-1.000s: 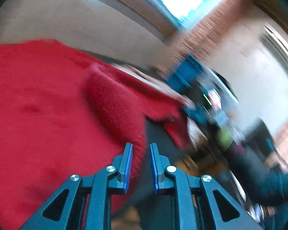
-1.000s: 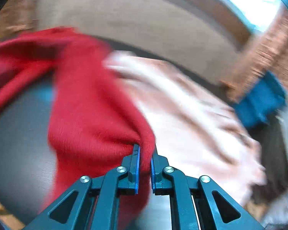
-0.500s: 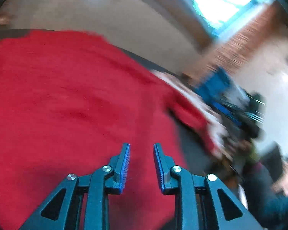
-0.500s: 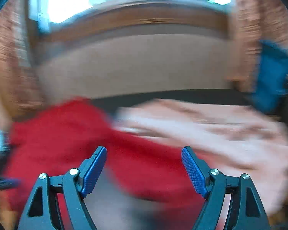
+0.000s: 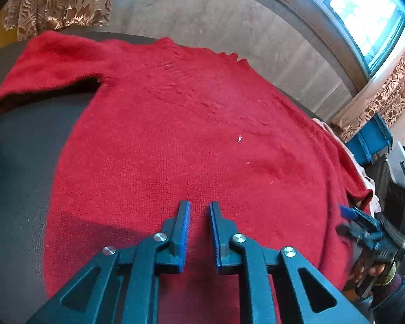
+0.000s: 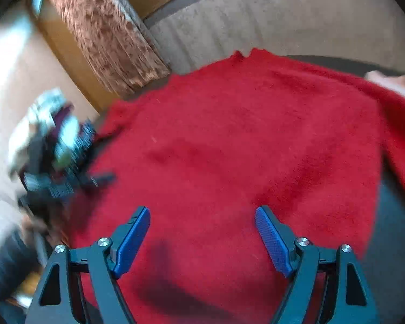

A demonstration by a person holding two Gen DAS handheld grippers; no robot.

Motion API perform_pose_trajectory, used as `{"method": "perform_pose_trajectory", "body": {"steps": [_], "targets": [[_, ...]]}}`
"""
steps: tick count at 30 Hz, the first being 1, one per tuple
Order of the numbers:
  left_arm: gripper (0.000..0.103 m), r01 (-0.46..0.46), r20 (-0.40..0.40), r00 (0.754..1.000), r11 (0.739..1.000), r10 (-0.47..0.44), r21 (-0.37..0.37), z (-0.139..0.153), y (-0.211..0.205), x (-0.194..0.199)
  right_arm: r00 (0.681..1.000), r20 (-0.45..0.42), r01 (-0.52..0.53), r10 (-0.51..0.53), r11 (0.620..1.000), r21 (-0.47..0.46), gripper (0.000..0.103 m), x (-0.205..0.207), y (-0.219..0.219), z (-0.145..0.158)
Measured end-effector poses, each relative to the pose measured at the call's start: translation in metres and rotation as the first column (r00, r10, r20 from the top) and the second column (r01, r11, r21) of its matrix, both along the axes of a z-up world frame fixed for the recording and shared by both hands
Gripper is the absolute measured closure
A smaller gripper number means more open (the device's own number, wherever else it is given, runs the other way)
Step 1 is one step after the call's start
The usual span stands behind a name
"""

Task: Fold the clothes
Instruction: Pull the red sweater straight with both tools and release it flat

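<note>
The red sweater [image 5: 191, 135] lies spread flat on the dark table [image 5: 21, 162], beneath and beyond both my grippers. My left gripper [image 5: 199, 208] hovers with fingers narrowly apart, empty; my right gripper [image 6: 202, 213] gapes wide, holding nothing.

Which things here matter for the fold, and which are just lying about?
For the fold:
- red sweater, spread flat on the dark table
- left gripper, jaws slightly apart
- right gripper, jaws wide open

Lying about:
- pale pink garment beyond the sweater
- blue bin
- patterned curtain
</note>
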State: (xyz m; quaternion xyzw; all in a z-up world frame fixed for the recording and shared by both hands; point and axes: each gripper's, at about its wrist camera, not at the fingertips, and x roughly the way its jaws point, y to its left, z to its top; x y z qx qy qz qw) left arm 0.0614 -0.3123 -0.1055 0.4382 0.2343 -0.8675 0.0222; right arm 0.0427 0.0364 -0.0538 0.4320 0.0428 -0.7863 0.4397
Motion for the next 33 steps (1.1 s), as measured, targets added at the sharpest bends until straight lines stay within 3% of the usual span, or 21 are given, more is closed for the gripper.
{"method": "perform_pose_trajectory", "body": {"steps": [6,10,13,17,20,23,29,33], "targets": [[0.089,-0.006,0.044,0.999,0.993,0.011,-0.119,-0.001,0.009,0.005,0.975,-0.211,-0.03,0.071,0.982,0.188,0.019,0.016,0.049,-0.008],[0.088,-0.011,0.073,0.997,0.991,0.02,-0.131,0.006,0.008,0.01,0.982,-0.18,-0.014,0.051,0.979,0.204,0.019,0.004,0.069,-0.005],[0.082,-0.035,0.07,0.996,0.987,0.047,-0.159,0.015,0.004,0.013,0.995,-0.101,-0.004,0.025,0.98,0.201,0.017,-0.007,0.074,0.001],[0.081,-0.068,-0.03,0.997,0.993,0.066,-0.097,0.039,-0.003,-0.008,0.997,-0.017,0.074,-0.072,0.992,0.102,0.017,-0.03,0.072,0.027],[0.081,-0.067,-0.077,0.995,0.992,0.06,-0.104,0.052,0.0,-0.041,0.997,0.001,0.077,-0.077,0.994,-0.074,0.014,-0.06,0.05,0.06],[0.08,-0.076,-0.094,0.994,0.988,0.064,-0.133,0.054,-0.003,-0.079,0.998,-0.009,0.065,-0.067,0.986,-0.151,0.01,-0.097,0.011,0.076],[0.08,-0.1,-0.107,0.991,0.977,0.08,-0.19,0.048,-0.016,-0.158,0.998,-0.023,0.055,-0.056,0.998,-0.036,0.01,-0.183,-0.078,0.066],[0.08,-0.153,-0.05,0.988,0.952,0.144,-0.266,0.021,-0.035,-0.191,0.999,0.0,0.034,-0.035,0.994,0.101,0.01,-0.231,-0.129,0.033]]}}
